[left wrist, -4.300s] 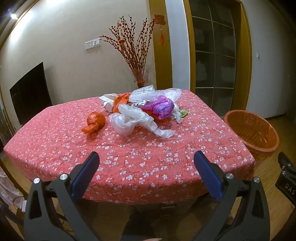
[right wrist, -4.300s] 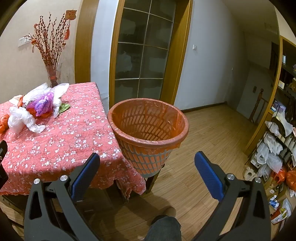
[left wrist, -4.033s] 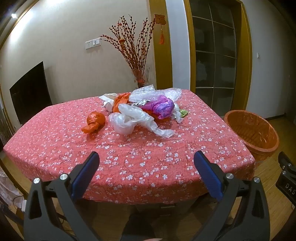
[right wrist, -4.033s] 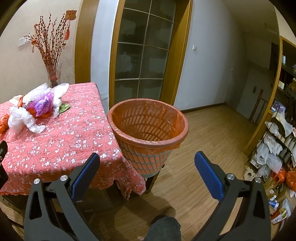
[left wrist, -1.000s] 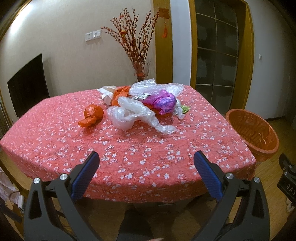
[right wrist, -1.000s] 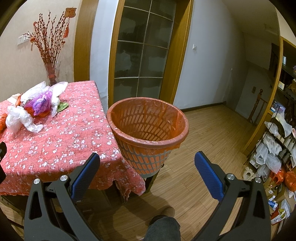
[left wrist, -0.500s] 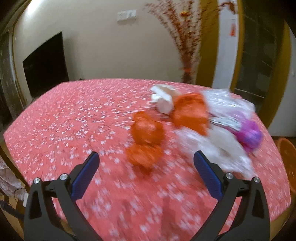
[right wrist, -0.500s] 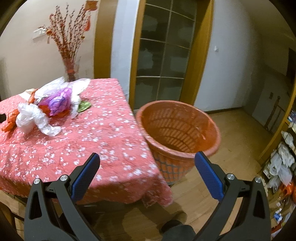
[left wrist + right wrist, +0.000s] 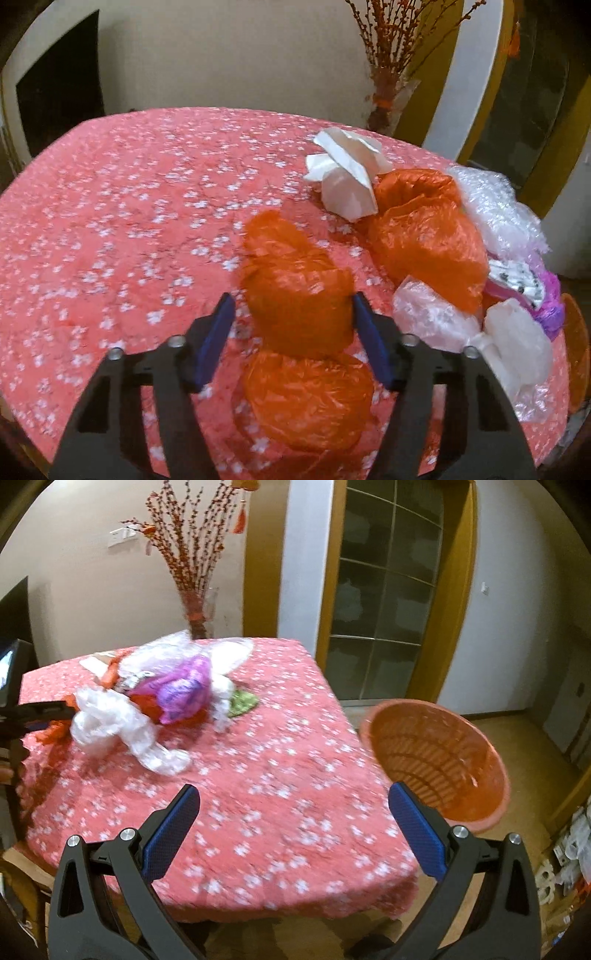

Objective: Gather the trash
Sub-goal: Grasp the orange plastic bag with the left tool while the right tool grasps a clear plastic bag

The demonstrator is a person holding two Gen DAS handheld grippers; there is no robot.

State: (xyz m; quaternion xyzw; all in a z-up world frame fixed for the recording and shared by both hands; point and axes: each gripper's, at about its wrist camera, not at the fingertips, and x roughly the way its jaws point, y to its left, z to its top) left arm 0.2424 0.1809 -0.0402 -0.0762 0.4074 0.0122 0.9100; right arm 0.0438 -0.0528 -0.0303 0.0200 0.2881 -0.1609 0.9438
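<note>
Compared with a second ago, the left tongs [image 9: 291, 321] are sitting much nearer the trash heap, no longer back at the desk [image 9: 122, 206] edge, and their jaws have just been closing. They are straddling the crumpled orange plastic bag [image 9: 295, 291]; the right pad [image 9: 369, 343] is touching the bag's side, while the left pad [image 9: 214, 339] is standing just clear, so no grip yet. Beside the bag are lying a white folded paper [image 9: 347, 177], a second orange bag [image 9: 424, 236] and clear plastic wrap [image 9: 432, 317].

The right tongs [image 9: 293, 829] are spread wide and carrying nothing, hovering over the desk's near corner. The view has swung away from the orange basket [image 9: 443, 760], which is now standing off to the right on the floor.
</note>
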